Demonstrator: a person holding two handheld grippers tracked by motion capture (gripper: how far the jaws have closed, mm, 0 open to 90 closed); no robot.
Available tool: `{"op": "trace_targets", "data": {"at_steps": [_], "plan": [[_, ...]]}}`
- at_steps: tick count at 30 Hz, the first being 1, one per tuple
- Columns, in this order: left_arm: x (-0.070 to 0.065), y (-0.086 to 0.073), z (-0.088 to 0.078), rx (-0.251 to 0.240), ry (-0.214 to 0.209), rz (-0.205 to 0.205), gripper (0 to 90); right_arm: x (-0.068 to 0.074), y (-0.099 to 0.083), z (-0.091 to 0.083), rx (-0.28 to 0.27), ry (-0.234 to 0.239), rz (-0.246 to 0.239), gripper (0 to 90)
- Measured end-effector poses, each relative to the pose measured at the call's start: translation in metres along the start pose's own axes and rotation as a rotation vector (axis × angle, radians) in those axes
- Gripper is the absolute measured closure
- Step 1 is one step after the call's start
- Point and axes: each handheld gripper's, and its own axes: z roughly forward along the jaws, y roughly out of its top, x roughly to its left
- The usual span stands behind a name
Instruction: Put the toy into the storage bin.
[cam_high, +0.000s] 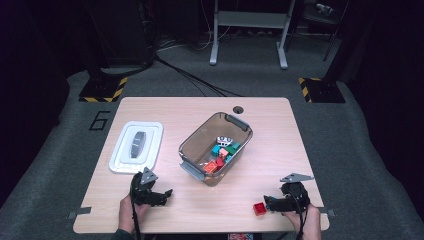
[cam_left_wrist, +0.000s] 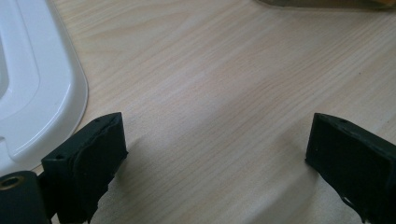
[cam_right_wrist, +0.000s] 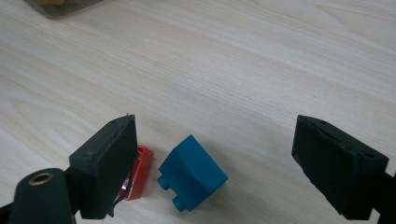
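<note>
- Holding the right gripper (cam_right_wrist: 212, 154) low over the table (cam_right_wrist: 261, 60), we see its jaws released, gripping nothing.
- Blue brick (cam_right_wrist: 192, 172) lies on its side between our jaws, nearer the left one, studs toward us.
- Red brick (cam_right_wrist: 139, 172) is partly hidden behind that left jaw, just beside the blue.
- Left gripper (cam_left_wrist: 215, 154) jaws spread over bare wood; white lid (cam_left_wrist: 32, 88) lies just outside its left jaw.
- Brick-filled bin (cam_high: 216, 145) sits well ahead, blocking nothing.

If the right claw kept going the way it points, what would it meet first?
Probably the blue block, lying tilted on the table between the open right claw jaws; a red block sits beside it.
</note>
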Motion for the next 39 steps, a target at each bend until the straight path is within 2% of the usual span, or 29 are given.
{"op": "trace_targets", "data": {"at_steps": [2,3,6,7,12,13,14,18,24,27,28,30,33,35,37,39], "plan": [[0.000,0.000,0.000,0.000,-0.002,0.001,5.0,-0.001,-0.002,0.001,-0.025,-0.015,0.018,14.1],[0.000,0.000,0.000,0.000,0.000,0.000,4.9,0.000,-0.003,0.001,-0.031,-0.019,0.043,14.2],[0.000,0.000,0.000,0.001,-0.001,0.001,5.0,-0.001,-0.003,0.006,-0.040,-0.045,0.046,15.0],[0.000,0.000,0.000,0.000,0.000,0.000,5.0,-0.001,-0.003,0.007,-0.030,-0.053,0.060,14.9],[-0.001,0.000,0.000,-0.005,0.000,-0.006,5.0,0.001,-0.006,0.014,0.015,-0.075,0.037,16.9],[-0.001,0.000,0.000,-0.004,0.001,-0.005,5.0,0.002,-0.008,0.013,0.031,-0.092,0.039,17.5],[-0.001,0.000,0.000,-0.005,0.001,-0.006,5.0,0.002,-0.009,0.013,0.027,-0.098,0.029,18.0],[-0.001,0.000,0.000,-0.005,0.003,-0.006,5.0,0.001,-0.013,0.009,0.037,-0.117,0.050,21.5],[-0.001,0.000,0.000,-0.005,0.004,-0.006,5.0,-0.004,-0.019,0.004,0.034,-0.143,0.073,29.7],[-0.001,0.000,0.000,-0.007,0.005,-0.006,5.0,-0.004,-0.023,0.001,0.034,-0.150,0.086,40.0],[-0.001,0.000,0.000,-0.007,0.005,-0.006,5.0,-0.005,-0.023,0.001,0.024,-0.148,0.077,43.1],[-0.001,0.000,0.000,-0.007,0.006,-0.007,5.0,-0.004,-0.024,0.001,0.034,-0.154,0.072,45.9],[-0.001,0.000,0.000,-0.007,0.007,-0.007,5.0,-0.002,-0.025,0.002,0.043,-0.156,0.072,47.1],[-0.002,0.000,0.000,-0.008,0.007,-0.006,5.0,-0.002,-0.026,0.002,0.056,-0.164,0.089,46.0],[-0.002,0.000,0.000,-0.008,0.008,-0.006,5.0,-0.002,-0.026,0.003,0.056,-0.179,0.080,45.9],[-0.002,0.000,0.000,-0.008,0.008,-0.007,5.0,-0.001,-0.027,0.002,0.047,-0.188,0.100,49.6]]}}
